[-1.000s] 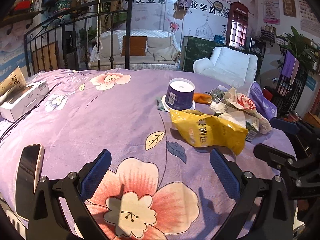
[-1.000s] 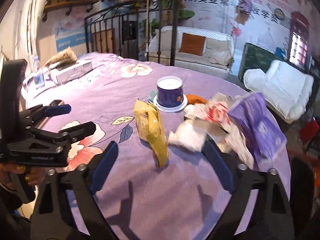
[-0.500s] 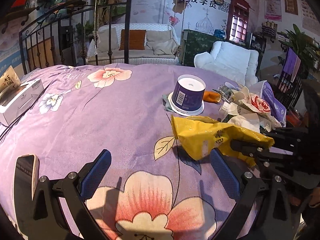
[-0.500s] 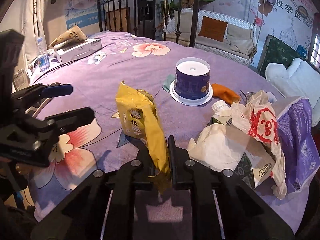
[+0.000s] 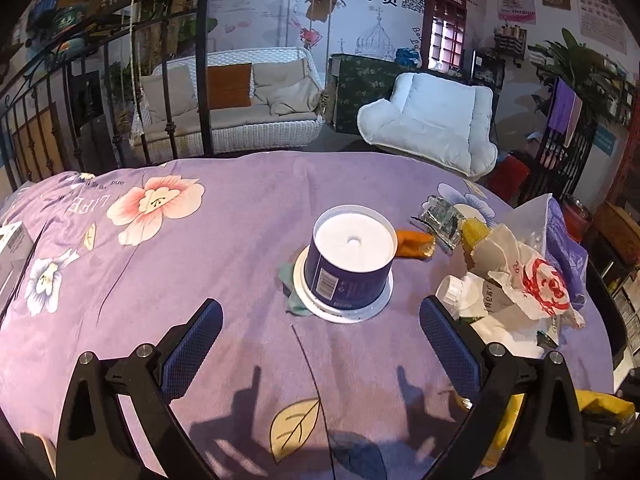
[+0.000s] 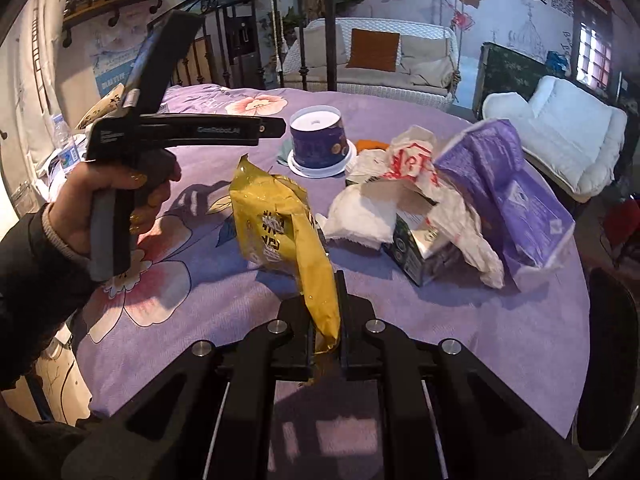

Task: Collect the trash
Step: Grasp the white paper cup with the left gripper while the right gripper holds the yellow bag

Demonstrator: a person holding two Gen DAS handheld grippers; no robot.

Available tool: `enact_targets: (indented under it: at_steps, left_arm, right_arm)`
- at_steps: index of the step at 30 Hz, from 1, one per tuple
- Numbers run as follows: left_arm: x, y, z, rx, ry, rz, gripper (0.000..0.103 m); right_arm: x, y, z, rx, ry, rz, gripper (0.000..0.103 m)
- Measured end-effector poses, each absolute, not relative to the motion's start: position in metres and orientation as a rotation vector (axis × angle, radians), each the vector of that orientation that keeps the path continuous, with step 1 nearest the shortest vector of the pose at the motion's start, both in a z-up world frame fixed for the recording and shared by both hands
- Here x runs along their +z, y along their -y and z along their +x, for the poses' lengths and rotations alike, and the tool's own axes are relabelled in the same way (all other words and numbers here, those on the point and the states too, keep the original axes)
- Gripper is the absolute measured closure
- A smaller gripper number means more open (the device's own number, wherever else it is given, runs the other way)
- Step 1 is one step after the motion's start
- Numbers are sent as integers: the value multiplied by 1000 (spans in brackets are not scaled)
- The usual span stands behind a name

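The right gripper (image 6: 325, 320) is closed on the lower end of the yellow snack bag (image 6: 280, 220), which stands lifted above the purple bedspread (image 6: 460, 320) near its front edge. The bag looks light, thin and crinkly, probably slippery, so a pinch on its flat sealed end seems best. The left gripper (image 5: 316, 336) is open and empty. Behind it stand a disc case (image 5: 350, 260), crumpled wrappers (image 6: 420, 164) and a purple pack (image 6: 508, 188) toward the right edge; nothing blocks the bag.
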State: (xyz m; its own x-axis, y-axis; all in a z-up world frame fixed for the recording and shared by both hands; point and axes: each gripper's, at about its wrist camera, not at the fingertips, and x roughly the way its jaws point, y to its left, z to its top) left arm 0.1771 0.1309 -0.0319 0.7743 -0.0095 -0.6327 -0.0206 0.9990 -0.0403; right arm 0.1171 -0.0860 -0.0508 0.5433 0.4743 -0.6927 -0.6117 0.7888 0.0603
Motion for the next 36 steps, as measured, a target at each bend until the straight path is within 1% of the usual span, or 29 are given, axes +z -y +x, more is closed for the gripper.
enact_targets:
  at_steps: [8,9,10,11,13,14,18,22,30,36]
  left_arm:
    - [-54,-112,240,26,-752,0,5]
    - [-57,-111,245,34,-757,3,7]
    - [-58,-109,249,42,-759,8,10]
    - [-60,-108,252,45,-762,11,16]
    - [-61,-105,255,47,-762,8,25]
    - [-62,-104,256,48,-763,3,33]
    - [-60,-103,248,60,-736,8,34]
    - [-46,-111,230,50,-695,-48,34]
    - [-10,-123,163,28,-582,-121,34]
    - [-4,-113,109,6,-536,-102,34]
  right_arm:
    - [-49,117,101,584,-769,-112,94]
    - [-50,117,100,580,-772,-105,94]
    - [-51,119,100,576,-775,-98,94]
    - [-52,121,99,569,-777,-91,94]
    - [-53,125,98,562,-780,-75,94]
    - [-54,126,97,560,-783,-69,94]
    - [-57,134,93,566,-782,-49,94]
    - [-57,138,94,574,-773,-22,94]
    - [-51,154,90,556,-718,37,94]
    - [-40,175,88,489,-658,66,94]
